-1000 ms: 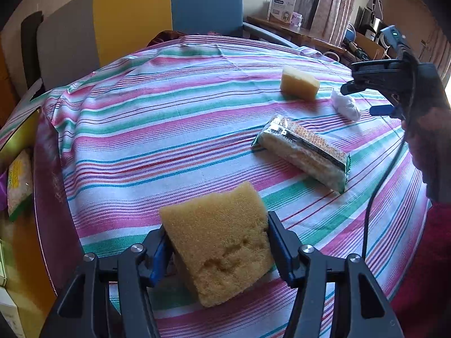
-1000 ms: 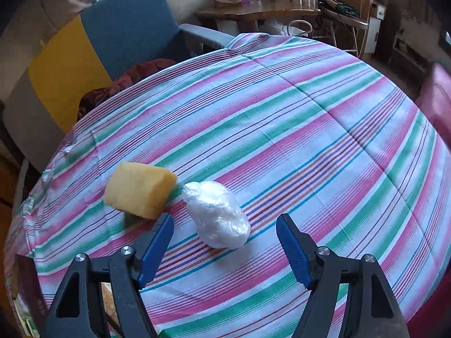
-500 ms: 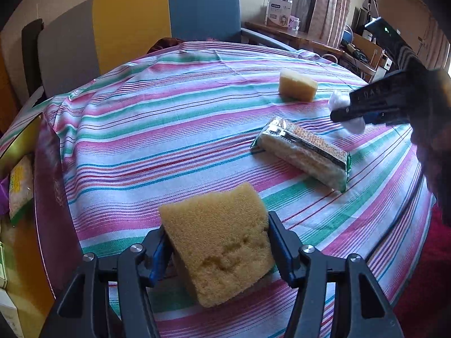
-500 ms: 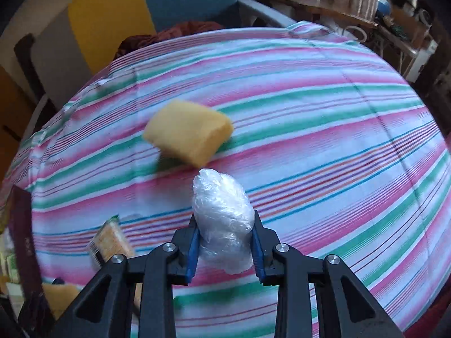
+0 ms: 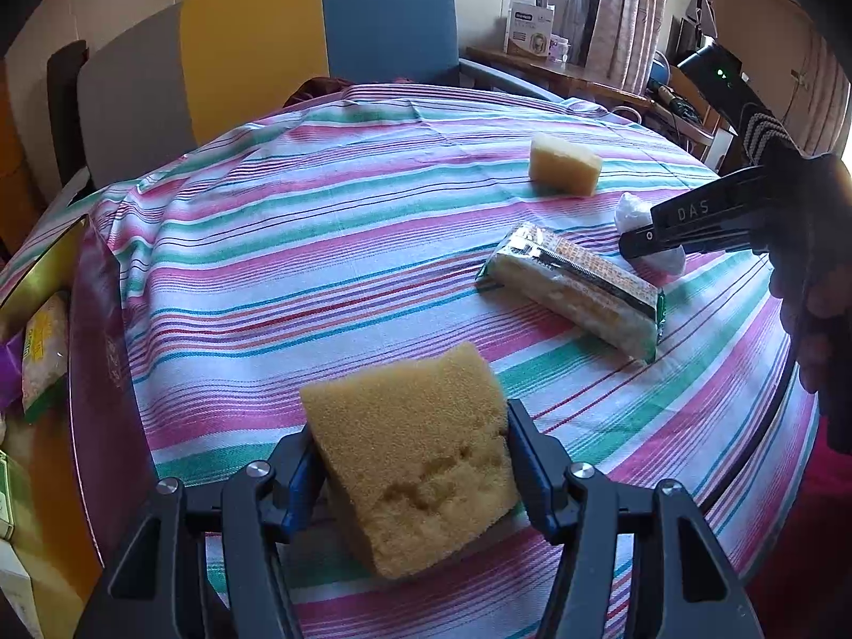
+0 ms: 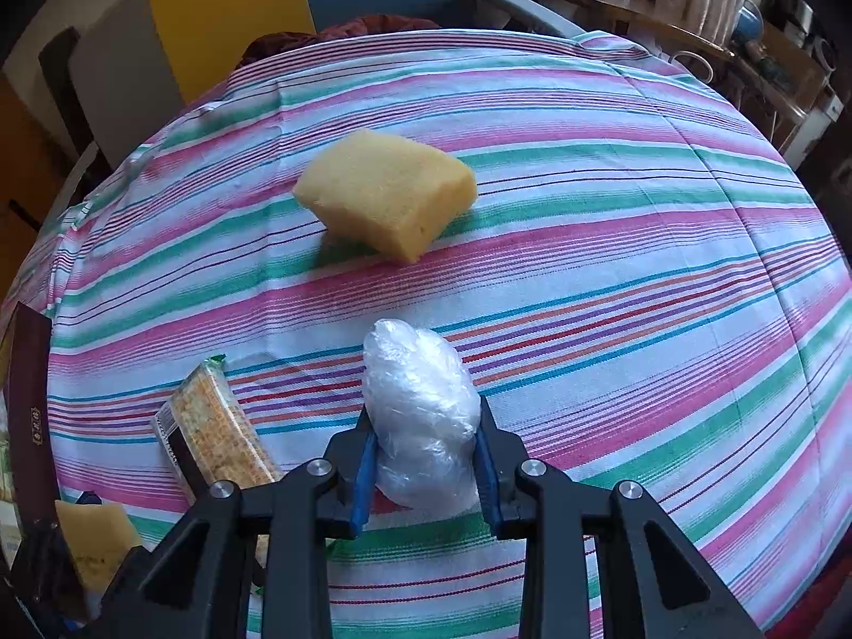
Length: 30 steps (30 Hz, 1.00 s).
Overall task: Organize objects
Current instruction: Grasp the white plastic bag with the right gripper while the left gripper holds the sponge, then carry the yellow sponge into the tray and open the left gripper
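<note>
Your left gripper is clenched on a yellow sponge near the striped tablecloth's near-left edge. Rightward, a wrapped cracker packet lies flat; a second sponge sits beyond. Your right gripper grips a plastic-wrapped bundle.

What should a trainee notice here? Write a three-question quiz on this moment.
1. True or false: the left gripper is empty.
2. What does the right gripper hold? A) cracker packet B) plastic-wrapped bundle C) nothing
3. Which items lie loose on the striped tablecloth?

Key:
1. False; it grips a sponge.
2. B, the plastic-wrapped bundle.
3. A second sponge and the cracker packet.
</note>
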Motion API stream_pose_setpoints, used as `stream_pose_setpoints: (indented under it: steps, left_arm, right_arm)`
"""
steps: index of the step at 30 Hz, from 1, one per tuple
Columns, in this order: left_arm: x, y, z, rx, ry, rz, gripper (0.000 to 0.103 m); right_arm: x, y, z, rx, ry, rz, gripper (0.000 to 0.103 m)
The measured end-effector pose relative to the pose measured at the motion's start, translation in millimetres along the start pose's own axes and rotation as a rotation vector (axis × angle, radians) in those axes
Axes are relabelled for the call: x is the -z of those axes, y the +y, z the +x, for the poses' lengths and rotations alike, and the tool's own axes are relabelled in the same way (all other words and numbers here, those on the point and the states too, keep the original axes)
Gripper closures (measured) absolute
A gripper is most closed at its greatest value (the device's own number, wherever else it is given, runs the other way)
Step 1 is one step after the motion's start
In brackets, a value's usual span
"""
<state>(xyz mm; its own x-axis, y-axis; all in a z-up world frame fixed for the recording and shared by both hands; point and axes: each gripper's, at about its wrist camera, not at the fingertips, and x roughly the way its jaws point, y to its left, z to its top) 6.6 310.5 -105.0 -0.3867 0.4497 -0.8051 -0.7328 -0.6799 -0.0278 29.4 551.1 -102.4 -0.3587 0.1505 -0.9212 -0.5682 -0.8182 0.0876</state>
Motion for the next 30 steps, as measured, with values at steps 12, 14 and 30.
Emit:
stream_pose_setpoints:
  steps: [12,14,30]
  left_arm:
    - [2,-4,-1,-0.023,-0.012,0.017,0.043]
    - [2,-5,-2,-0.027,-0.015,0.021,0.044]
    - [-19,-11,-89,-0.011,-0.161,0.043,0.046]
  right_arm:
    - [-8,6,6,0.022,-0.01,-0.039,0.071]
    - [-6,5,4,0.026,-0.013,-0.047,0.071]
    - [-8,10,7,0.041,-0.035,-0.085,0.071]
